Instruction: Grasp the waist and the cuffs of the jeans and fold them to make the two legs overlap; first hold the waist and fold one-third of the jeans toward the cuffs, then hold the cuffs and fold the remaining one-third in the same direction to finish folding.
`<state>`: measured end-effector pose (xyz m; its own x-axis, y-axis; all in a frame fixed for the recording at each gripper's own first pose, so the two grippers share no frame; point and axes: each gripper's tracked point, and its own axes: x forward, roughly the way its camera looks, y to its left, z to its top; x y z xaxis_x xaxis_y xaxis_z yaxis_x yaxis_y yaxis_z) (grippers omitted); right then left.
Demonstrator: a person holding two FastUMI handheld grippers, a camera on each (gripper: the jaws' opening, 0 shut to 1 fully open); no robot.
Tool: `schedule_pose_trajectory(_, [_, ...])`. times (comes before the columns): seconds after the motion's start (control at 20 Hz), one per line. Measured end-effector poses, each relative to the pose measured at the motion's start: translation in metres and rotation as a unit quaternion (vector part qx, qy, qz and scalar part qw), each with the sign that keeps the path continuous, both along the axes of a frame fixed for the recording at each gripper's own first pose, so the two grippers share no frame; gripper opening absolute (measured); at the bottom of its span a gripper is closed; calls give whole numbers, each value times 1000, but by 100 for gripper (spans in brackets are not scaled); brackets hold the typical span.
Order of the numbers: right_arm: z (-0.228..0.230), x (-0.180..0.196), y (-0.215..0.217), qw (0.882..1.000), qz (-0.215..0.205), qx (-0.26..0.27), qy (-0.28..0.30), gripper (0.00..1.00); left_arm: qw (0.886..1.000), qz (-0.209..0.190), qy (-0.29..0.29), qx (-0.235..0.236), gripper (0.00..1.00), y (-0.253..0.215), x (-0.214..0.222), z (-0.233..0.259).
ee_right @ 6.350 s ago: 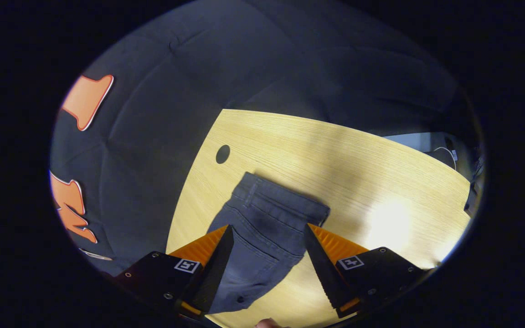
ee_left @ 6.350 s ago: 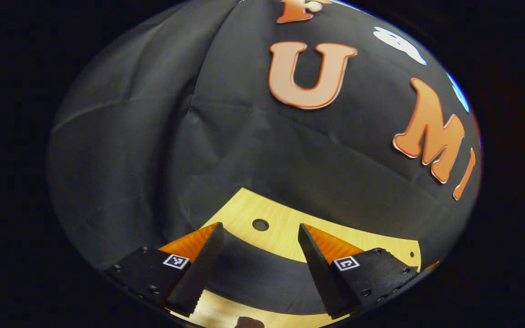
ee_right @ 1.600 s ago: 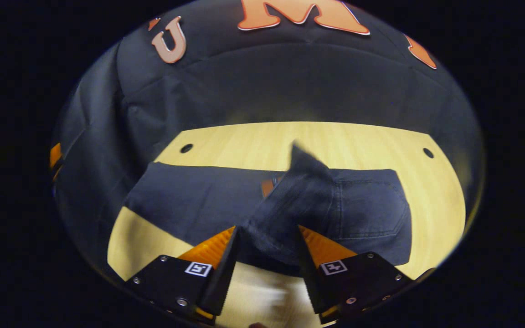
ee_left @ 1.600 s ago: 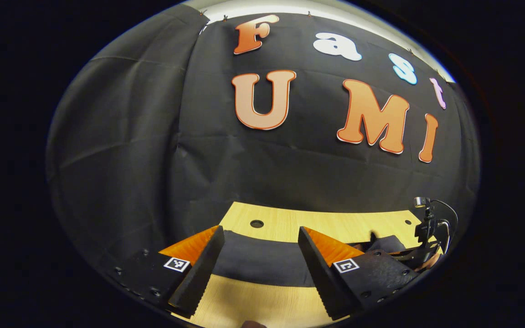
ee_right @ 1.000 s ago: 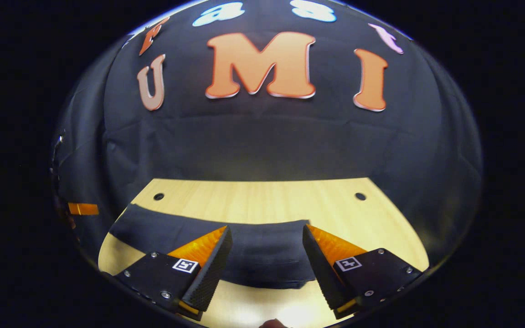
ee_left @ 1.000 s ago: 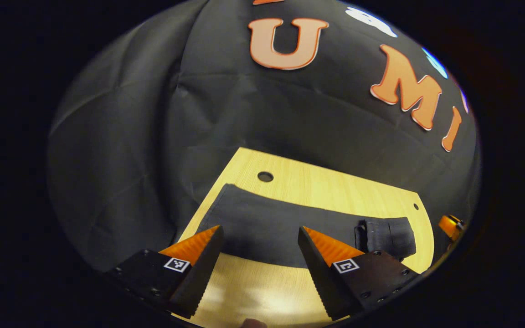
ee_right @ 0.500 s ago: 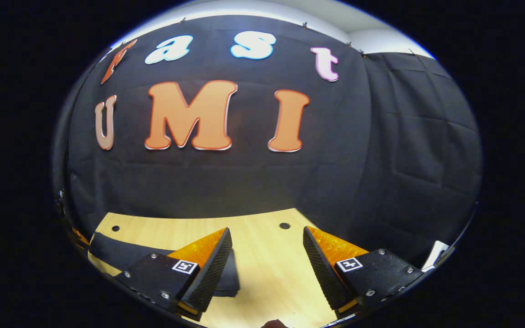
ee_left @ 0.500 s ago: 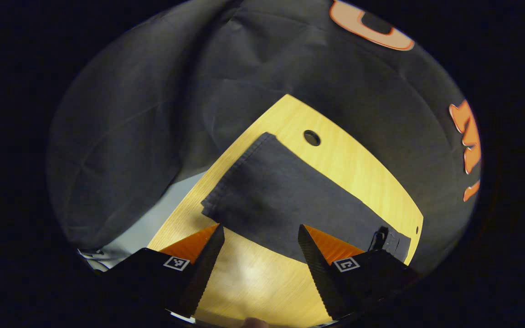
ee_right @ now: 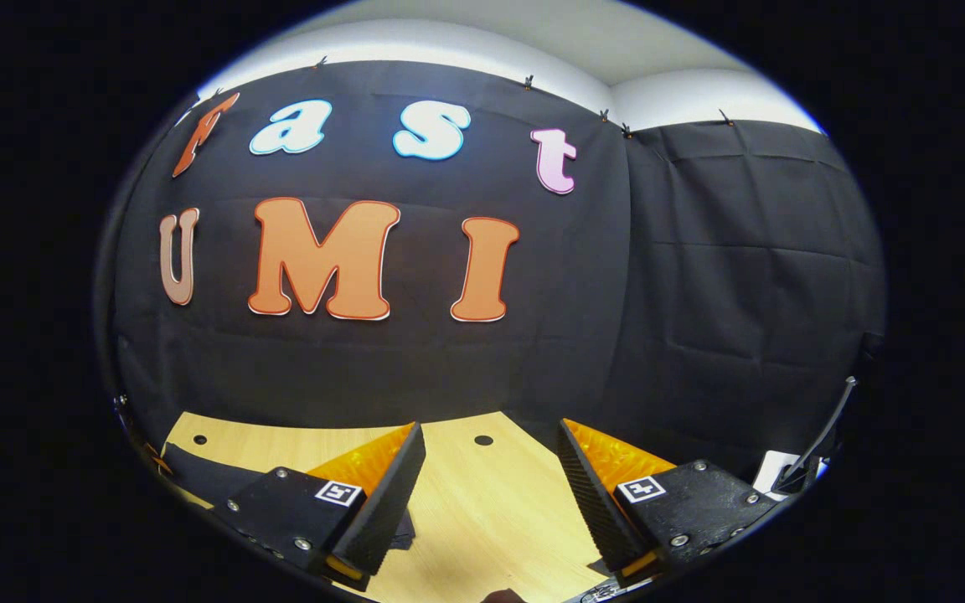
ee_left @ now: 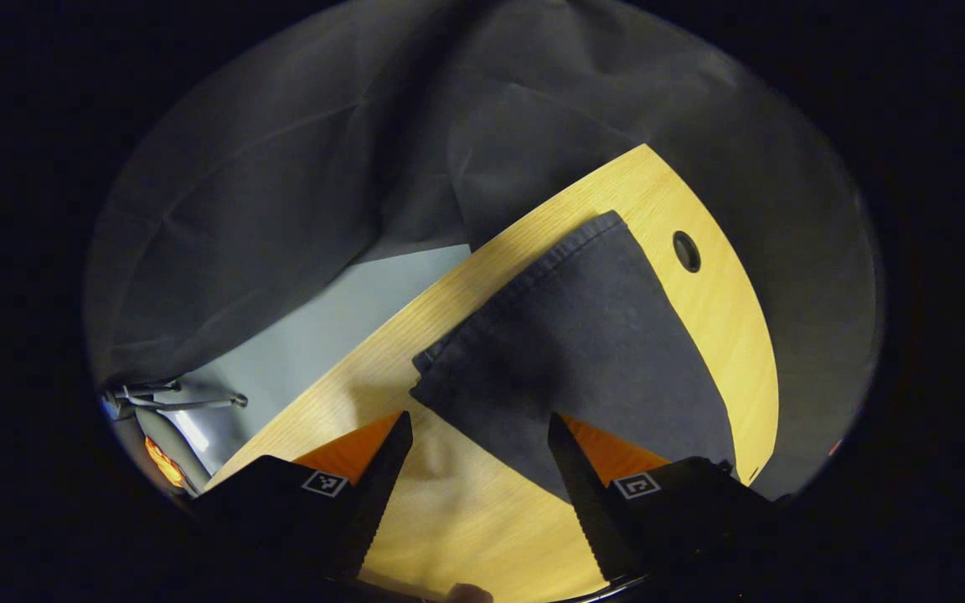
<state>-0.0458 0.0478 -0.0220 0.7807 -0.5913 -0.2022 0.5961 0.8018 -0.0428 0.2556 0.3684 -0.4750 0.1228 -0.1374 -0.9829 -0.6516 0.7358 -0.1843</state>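
Dark jeans (ee_left: 591, 343) lie flat on the wooden table (ee_left: 466, 511) in the left gripper view, their cuffs' hem running diagonally near the table's left edge. My left gripper (ee_left: 478, 486) hangs open just short of the nearest cuff corner, with nothing between its fingers. In the right gripper view a dark strip of the jeans (ee_right: 198, 477) shows at the lower left, partly hidden behind one finger. My right gripper (ee_right: 487, 494) is open over bare table (ee_right: 491, 519), away from the denim.
A round hole (ee_left: 686, 251) is cut in the table beyond the jeans, and two more holes (ee_right: 483, 440) show near the far edge. Grey floor (ee_left: 315, 327) with a cable lies past the table's left edge. Black cloth walls close the booth.
The right gripper let go of the waist after folding it over and drew back to the right. The left gripper swung left and down toward the cuffs; both stayed open over the last second.
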Motion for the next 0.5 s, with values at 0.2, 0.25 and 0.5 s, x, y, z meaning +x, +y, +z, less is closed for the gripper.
schedule_pose_trajectory(0.2, [-5, -3, 25, 1000, 12, 7, 6, 95, 998, 32, 39, 31, 98, 0, 6, -15])
schedule_pose_trajectory(0.25, [-6, -2, 30, 1000, 15, 8, 9, 95, 997, 38, 48, 47, 99, 2, 8, -15])
schedule_pose_trajectory(0.5, [-11, 13, 51, 999, 47, 17, 16, 95, 995, 46, 45, 78, 84, -4, 15, -17])
